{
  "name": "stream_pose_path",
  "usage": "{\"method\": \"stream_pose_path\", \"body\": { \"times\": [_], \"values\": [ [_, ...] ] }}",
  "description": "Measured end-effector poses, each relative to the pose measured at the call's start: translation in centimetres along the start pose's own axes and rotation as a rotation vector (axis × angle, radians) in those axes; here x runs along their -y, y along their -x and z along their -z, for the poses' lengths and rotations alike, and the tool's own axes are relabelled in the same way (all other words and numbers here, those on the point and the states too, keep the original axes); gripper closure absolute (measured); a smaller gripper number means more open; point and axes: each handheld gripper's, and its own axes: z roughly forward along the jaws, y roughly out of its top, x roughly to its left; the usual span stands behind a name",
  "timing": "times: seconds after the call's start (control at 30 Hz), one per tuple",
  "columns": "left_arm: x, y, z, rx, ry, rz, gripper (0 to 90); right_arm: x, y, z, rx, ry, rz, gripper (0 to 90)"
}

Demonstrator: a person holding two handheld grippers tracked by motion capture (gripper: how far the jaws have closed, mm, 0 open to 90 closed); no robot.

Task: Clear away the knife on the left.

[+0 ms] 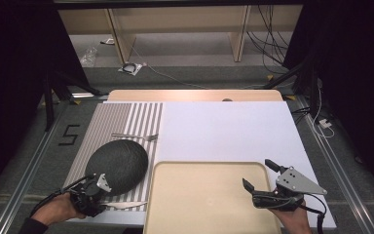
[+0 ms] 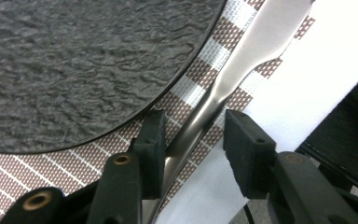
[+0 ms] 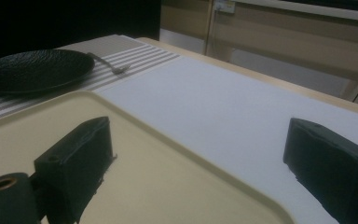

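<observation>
A slim, shiny steel knife (image 2: 223, 79) (on striped placemat (image 2: 18, 177)) was straddled by the left gripper (image 2: 193, 135), jaws half-closed, right pad clear.

Lit from above in the high view, with the white table cover (image 1: 224, 131) bright and faintly washed out, the surroundings sunk into near-black at both sides, and a soft sheen on the beige tray (image 1: 209, 195). Sharp enough at close range in the left gripper view, with a streak of glare along the metal knife (image 2: 214, 98), fine grain on the dark plate (image 2: 74, 65), slight softness toward the corners. Dimmer, warmer and hazier in the right gripper view, near jaws blurred, background dark and unfocused.
</observation>
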Motion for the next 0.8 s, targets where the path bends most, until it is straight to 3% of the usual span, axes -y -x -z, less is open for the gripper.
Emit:
{"method": "stream_pose_path", "body": {
  "times": [0.33, 0.43, 0.8],
  "values": [
    [-0.61, 0.41, -0.03, 0.016, -0.038, -0.066, 69.0, -0.01, -0.09, 0.0, 0.0, -0.008, 0.006, 9.1],
    [-0.62, 0.48, -0.02, 0.022, -0.039, -0.072, 73.8, 0.0, -0.11, -0.03, -0.002, -0.006, 0.006, 9.1],
    [-0.73, 0.82, -0.03, 0.01, -0.046, -0.089, 76.2, 0.0, -0.17, -0.07, -0.004, -0.01, 0.013, 9.2]
  ]
}}
